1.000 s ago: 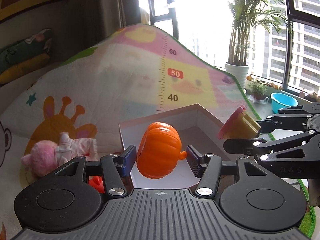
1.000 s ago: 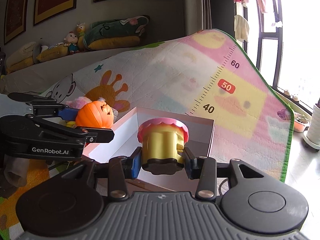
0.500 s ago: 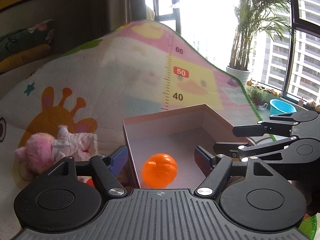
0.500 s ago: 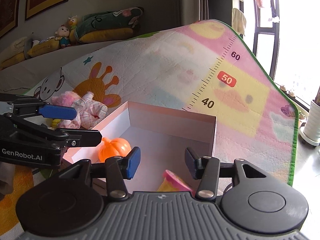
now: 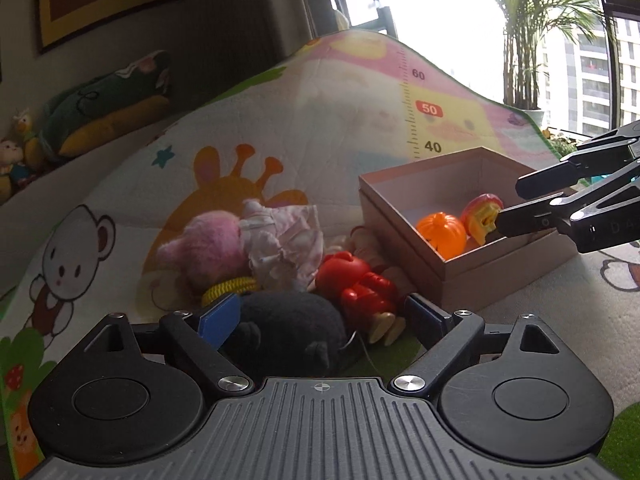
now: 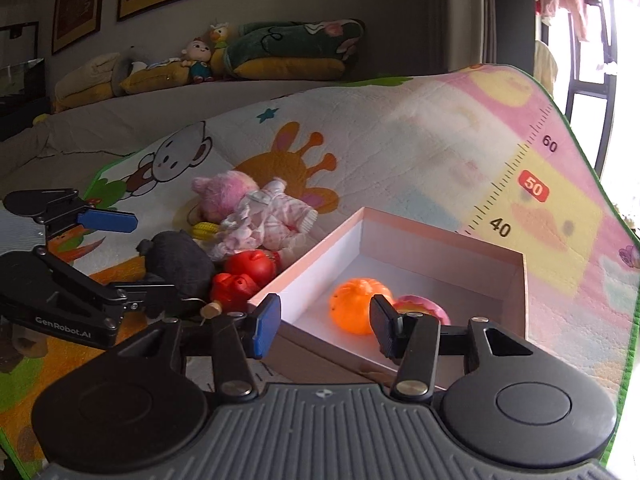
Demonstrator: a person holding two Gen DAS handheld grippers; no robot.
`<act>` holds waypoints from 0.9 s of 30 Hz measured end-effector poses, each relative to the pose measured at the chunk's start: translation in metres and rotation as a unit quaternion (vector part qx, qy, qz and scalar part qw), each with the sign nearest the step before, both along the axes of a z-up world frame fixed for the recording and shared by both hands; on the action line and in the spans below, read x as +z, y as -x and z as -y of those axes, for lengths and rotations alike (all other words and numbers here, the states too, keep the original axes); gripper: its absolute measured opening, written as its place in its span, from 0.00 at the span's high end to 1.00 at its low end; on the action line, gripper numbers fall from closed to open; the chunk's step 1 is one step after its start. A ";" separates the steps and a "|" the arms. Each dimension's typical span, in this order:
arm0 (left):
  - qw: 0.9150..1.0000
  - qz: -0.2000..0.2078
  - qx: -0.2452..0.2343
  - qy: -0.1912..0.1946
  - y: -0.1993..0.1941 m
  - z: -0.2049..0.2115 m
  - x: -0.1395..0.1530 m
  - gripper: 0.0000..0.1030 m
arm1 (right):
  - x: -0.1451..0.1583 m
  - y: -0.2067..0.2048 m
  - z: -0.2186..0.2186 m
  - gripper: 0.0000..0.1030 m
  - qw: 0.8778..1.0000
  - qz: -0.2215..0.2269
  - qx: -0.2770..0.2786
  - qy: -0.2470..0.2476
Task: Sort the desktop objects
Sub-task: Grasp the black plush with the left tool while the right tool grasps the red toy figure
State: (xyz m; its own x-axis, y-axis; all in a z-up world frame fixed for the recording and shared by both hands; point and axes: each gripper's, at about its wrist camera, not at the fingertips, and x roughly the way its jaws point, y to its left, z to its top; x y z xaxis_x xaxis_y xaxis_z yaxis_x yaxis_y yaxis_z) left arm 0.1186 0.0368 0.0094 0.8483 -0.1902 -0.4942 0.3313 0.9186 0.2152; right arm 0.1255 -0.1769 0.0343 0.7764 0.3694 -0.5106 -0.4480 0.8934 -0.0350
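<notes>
A pink cardboard box lies on the play mat. Inside it rest an orange pumpkin and a pink-topped yellow cupcake toy. My left gripper hovers over a toy pile left of the box, its jaws opening. A black plush and a red figure lie below, and the pads press on neither. My right gripper stands open and empty above the box's near wall.
A pink plush doll in a pale dress and a yellow corn-like toy lie behind the black plush. The patterned mat rises over a hump behind. Cushions and small dolls line a ledge.
Both grippers let go: the pumpkin and the cupcake fell into the box. My left gripper swung left over the toy pile with its jaws widening. The right gripper drew back from the box.
</notes>
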 end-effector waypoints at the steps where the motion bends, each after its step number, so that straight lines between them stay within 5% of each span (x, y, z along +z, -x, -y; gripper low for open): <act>1: 1.000 -0.001 0.005 -0.002 -0.001 -0.004 -0.003 0.10 | -0.002 0.001 -0.008 0.52 1.000 -0.002 0.011 0.004; 16: 0.995 -0.060 0.052 0.058 -0.051 -0.026 -0.032 0.08 | -0.023 0.006 -0.065 0.47 0.996 -0.028 0.064 0.049; 27: 0.993 -0.053 0.081 0.061 -0.039 -0.049 -0.035 0.16 | -0.020 0.009 -0.071 0.46 0.996 -0.019 0.072 0.052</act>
State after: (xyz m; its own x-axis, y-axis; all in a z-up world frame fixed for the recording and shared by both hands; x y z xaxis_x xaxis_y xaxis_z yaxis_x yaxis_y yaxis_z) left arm 0.1577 0.0859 -0.0256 0.8176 -0.1191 -0.5634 0.1919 0.9788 0.0716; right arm 0.1167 -0.1059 0.0140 0.6986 0.4190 -0.5800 -0.5738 0.8124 -0.1042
